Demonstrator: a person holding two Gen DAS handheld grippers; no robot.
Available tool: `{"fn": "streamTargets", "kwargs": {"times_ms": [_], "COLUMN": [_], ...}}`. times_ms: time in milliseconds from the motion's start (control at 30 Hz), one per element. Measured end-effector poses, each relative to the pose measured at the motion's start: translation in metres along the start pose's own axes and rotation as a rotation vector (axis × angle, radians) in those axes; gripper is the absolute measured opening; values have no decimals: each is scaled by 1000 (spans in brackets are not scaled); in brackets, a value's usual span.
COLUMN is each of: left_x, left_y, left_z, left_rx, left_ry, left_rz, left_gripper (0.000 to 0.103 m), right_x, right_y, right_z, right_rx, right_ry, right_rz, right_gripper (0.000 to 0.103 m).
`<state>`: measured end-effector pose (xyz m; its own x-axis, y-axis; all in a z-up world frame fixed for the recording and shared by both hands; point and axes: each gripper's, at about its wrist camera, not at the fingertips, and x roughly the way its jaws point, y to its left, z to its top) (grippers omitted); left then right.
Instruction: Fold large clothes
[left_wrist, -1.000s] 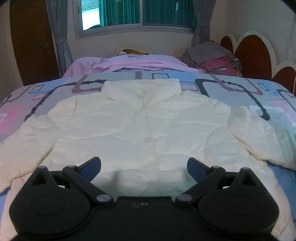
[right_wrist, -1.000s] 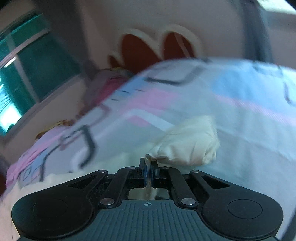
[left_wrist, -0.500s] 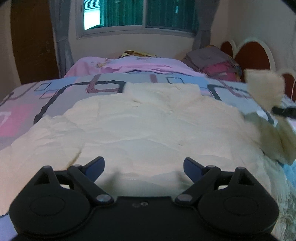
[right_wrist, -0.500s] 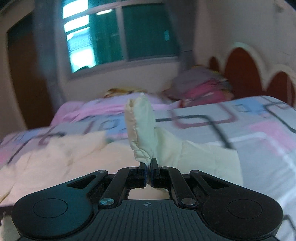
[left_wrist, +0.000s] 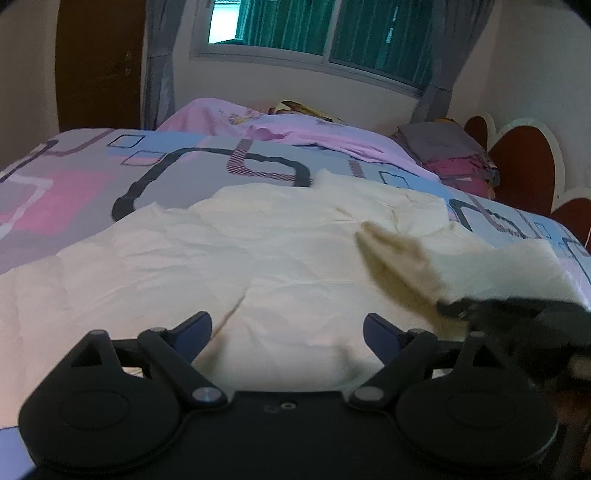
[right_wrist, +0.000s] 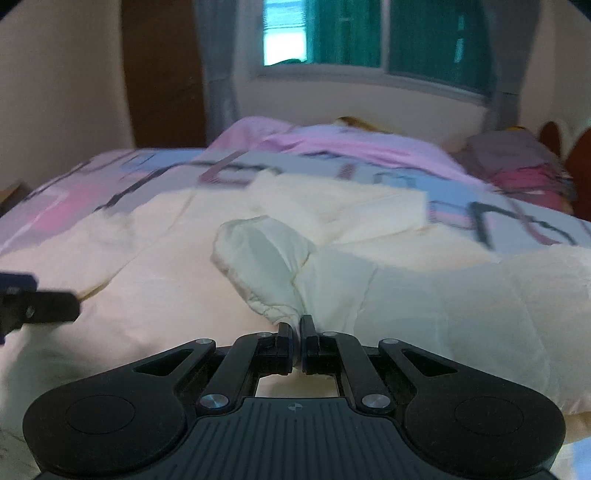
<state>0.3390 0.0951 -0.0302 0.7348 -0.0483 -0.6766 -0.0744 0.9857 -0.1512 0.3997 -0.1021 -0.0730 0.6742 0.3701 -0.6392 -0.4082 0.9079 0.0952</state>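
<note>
While your right gripper (right_wrist: 297, 325) pinches sleeve cuff (right_wrist: 264, 266) over cream jacket (left_wrist: 229, 258), left gripper (left_wrist: 286, 326) jaws spread, empty. First fold started; other sleeve, body left.

Patterned bedspread (left_wrist: 92, 177) in grey, pink and blue, pink blanket (left_wrist: 295, 129) beyond, folded clothes stack (left_wrist: 450, 158) by scalloped headboard (left_wrist: 524, 158), green-curtained window (left_wrist: 314, 29), brown door (left_wrist: 99, 62)

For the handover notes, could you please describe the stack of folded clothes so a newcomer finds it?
Start at the bed with the patterned cover. At its far right corner, beside the red scalloped headboard, sits the stack of folded clothes: grey on top, magenta beneath, unlike the cream jacket spread flat.
</note>
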Motion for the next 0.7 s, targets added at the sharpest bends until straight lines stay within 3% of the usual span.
{"fn": "streamTargets", "kwargs": {"times_ms": [133, 200, 267, 333, 367, 467, 533, 600, 633, 700], "left_x": [2, 2, 6, 13, 17, 37, 55, 70, 77, 85], "left_y": [8, 10, 8, 4, 2, -7, -12, -12, -12, -16], "left_z": [1, 2, 4, 6, 6, 10, 11, 11, 12, 13], "left_rx": [-34, -41, -46, -56, -64, -87, -87, -102, -112, -97], "left_ry": [6, 2, 3, 14, 23, 52, 85, 129, 143, 151], "left_rz": [-6, -15, -33, -74, -100, -154, -151, -148, -160, -149], "left_gripper": [95, 96, 96, 96, 96, 96, 93, 86, 82, 57], "right_x": [24, 24, 15, -1, -12, -47, -71, -91, -100, -114], "right_y": [25, 31, 27, 20, 17, -2, -27, -58, -72, -107], "right_z": [-10, -13, -13, -13, -14, -17, -19, -24, -27, -34], "right_rx": [-58, -99, -58, -48, -59, -45, 8, 75, 114, 229], "right_ry": [60, 53, 44, 7, -28, -80, -107, -115, -126, -139], "right_rz": [54, 31, 38, 11, 0, -1, -24, -78, -105, -176], "right_gripper": [6, 11, 19, 62, 69, 69, 54, 48, 44, 39]}}
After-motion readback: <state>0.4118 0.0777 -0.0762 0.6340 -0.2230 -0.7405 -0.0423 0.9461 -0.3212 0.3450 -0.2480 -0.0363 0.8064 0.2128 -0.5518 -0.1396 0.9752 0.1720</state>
